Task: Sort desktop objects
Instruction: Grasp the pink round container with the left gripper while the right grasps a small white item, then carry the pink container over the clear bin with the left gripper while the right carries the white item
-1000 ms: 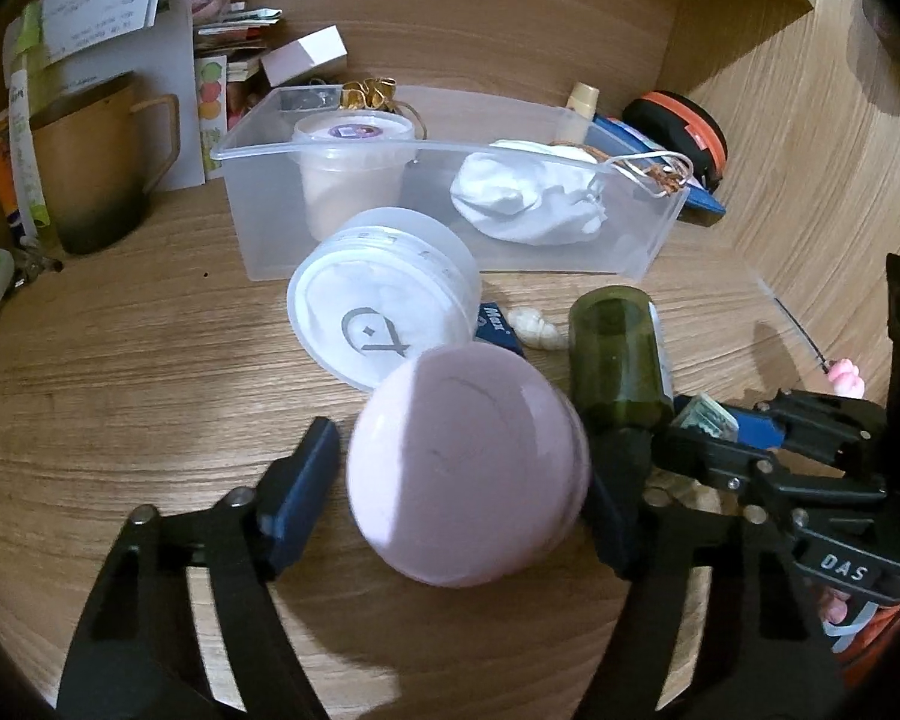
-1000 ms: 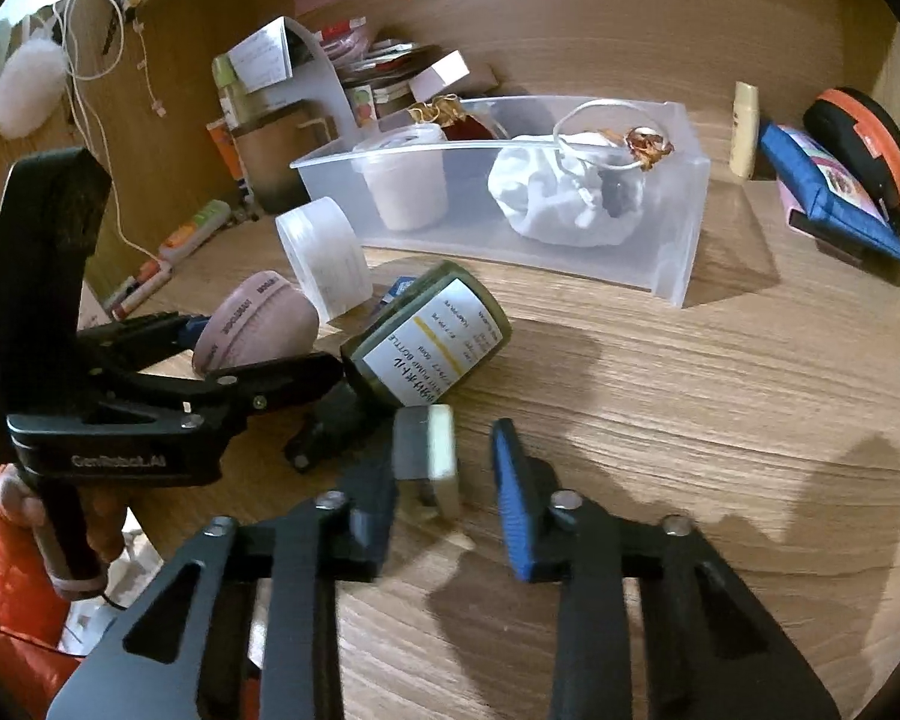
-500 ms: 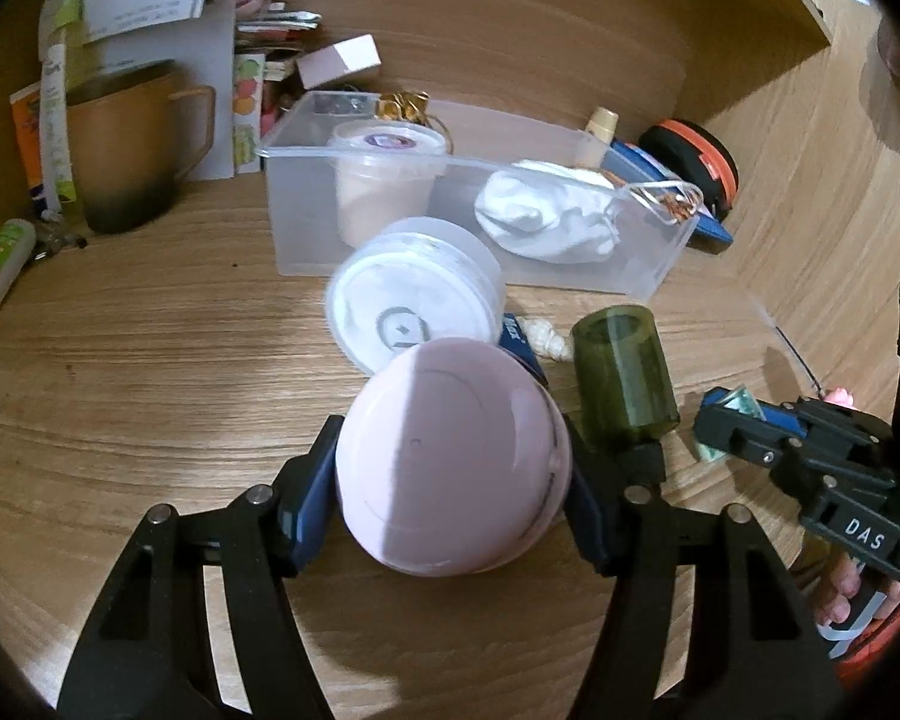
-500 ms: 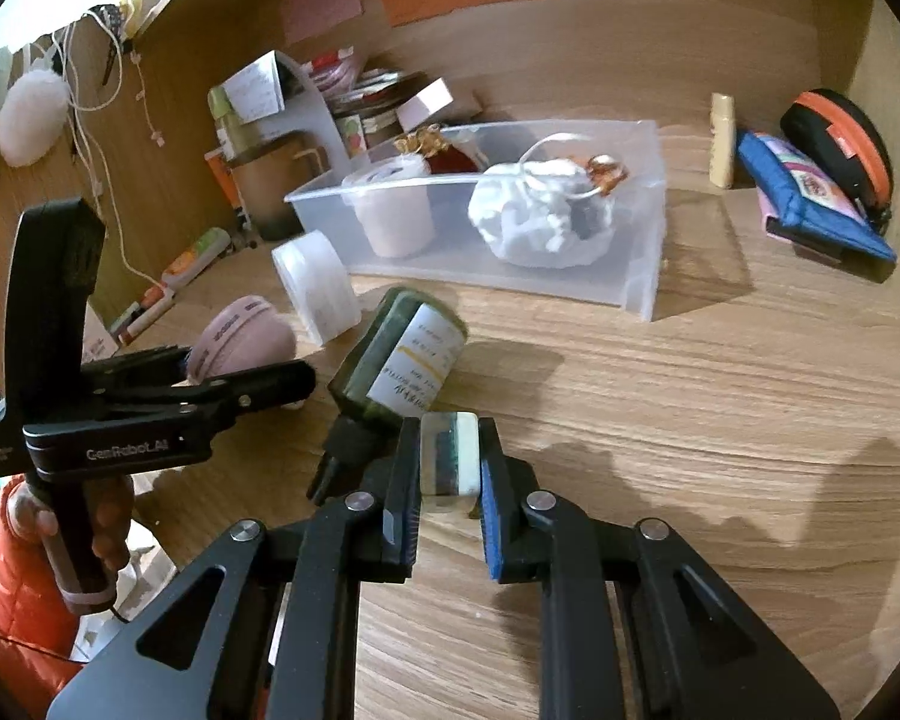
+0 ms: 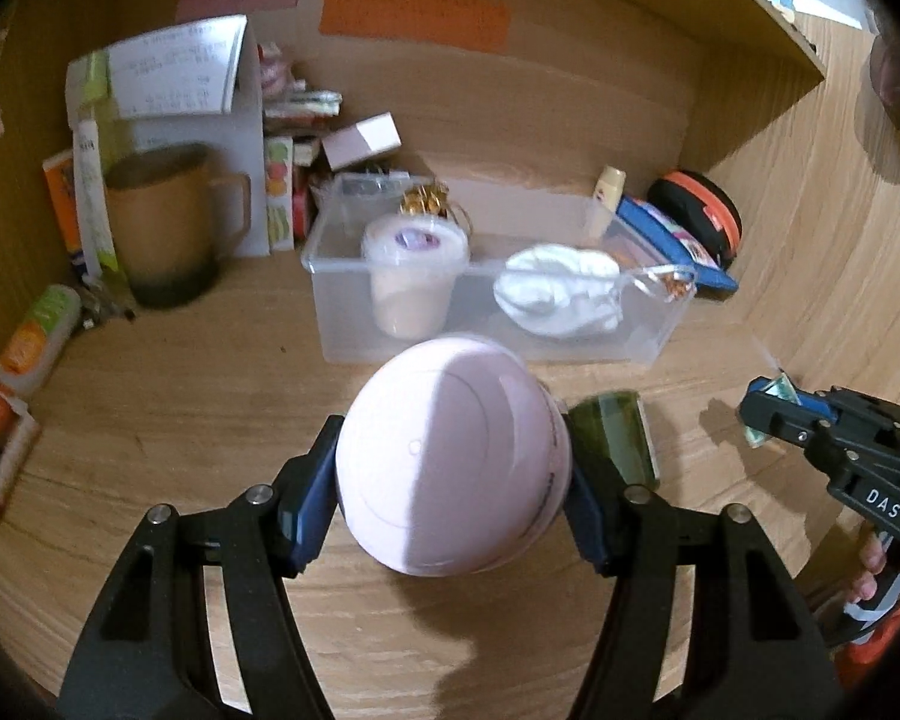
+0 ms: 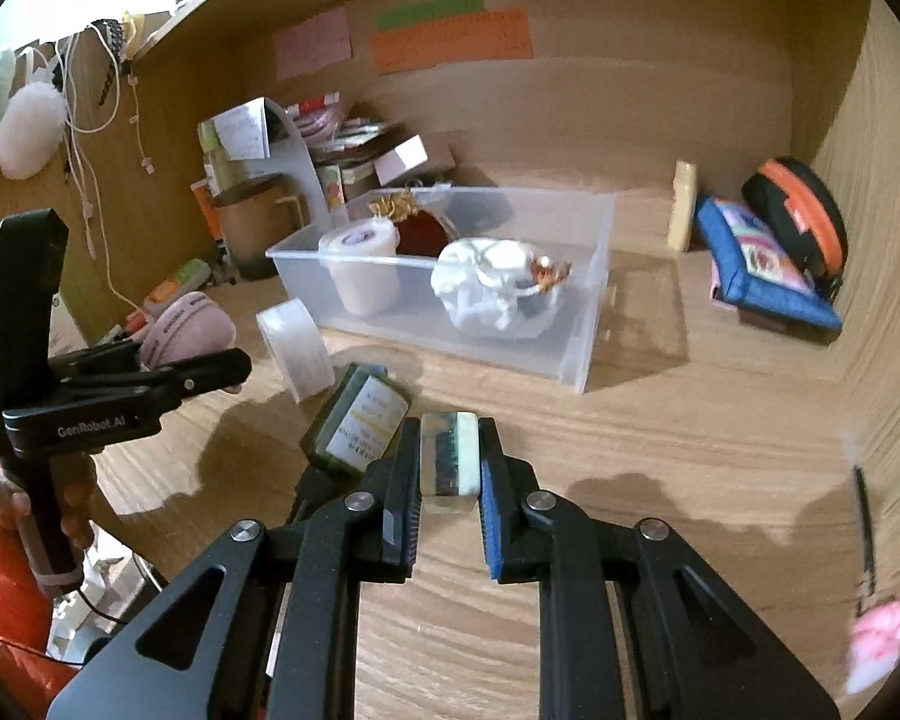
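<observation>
My left gripper (image 5: 450,498) is shut on a round pink case (image 5: 453,459), held above the wooden desk; from the right wrist view the same pink case (image 6: 189,324) shows at the left. My right gripper (image 6: 449,468) is shut on a small clear-and-green block (image 6: 449,459), lifted off the desk. A dark green bottle (image 6: 360,423) lies on its side just beyond it. A clear plastic bin (image 5: 342,324) stands ahead, holding a white tub (image 5: 414,276), a crumpled white pouch (image 5: 561,288) and gold clips (image 5: 426,198). A round clear-lidded container (image 6: 297,345) leans in front of the bin.
A brown mug (image 5: 168,222) and a stack of papers and boxes (image 5: 198,78) fill the back left corner. A blue pouch (image 6: 762,264) and an orange-and-black case (image 6: 801,216) lie at the back right. A pink-tipped stick (image 6: 870,600) rests near the right edge.
Both grippers closed on their objects and rose: the left on the pink case, the right on the small block. The view now takes in more of the back wall.
</observation>
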Available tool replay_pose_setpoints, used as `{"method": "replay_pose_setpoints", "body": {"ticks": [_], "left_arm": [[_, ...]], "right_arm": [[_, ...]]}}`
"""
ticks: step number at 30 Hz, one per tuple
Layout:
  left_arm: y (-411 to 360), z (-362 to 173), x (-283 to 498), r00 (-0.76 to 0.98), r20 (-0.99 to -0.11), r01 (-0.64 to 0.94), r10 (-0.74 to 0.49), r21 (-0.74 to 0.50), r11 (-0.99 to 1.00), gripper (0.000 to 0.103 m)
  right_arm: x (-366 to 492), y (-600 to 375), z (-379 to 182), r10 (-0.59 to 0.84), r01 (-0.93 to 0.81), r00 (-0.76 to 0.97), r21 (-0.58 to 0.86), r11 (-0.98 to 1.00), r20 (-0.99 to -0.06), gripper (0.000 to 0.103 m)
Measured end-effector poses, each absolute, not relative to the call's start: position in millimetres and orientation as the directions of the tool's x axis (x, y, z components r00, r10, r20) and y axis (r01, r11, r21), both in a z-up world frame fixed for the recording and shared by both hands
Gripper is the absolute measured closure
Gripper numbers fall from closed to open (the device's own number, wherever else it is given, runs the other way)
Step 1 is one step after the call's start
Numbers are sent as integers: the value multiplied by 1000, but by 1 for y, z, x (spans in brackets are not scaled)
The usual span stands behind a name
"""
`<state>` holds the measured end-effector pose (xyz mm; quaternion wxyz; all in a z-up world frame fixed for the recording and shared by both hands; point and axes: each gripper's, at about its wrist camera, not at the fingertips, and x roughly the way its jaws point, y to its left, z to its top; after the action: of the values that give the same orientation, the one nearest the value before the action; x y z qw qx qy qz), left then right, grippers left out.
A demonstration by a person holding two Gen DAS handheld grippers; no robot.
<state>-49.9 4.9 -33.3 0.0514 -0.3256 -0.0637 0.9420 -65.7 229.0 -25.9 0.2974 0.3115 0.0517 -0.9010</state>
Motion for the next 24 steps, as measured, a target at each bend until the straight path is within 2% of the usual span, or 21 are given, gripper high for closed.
{"method": "replay_pose_setpoints", "body": {"ticks": [13, 20, 24], "left_arm": [[-3, 7, -59, -836, -542, -32, 81, -99, -995, 38], [-2, 25, -76, -844, -527, -58, 94, -85, -995, 38], [-8, 30, -94, -834, -532, -92, 145, -125, -988, 38]], "right_arm": [[-77, 228, 20, -496, 569, -693, 26, -822, -524, 88], [-94, 223, 30, -497, 577, -697, 7, -817, -516, 88], [-108, 218, 34, -498, 580, -700, 1, -815, -513, 88]]}}
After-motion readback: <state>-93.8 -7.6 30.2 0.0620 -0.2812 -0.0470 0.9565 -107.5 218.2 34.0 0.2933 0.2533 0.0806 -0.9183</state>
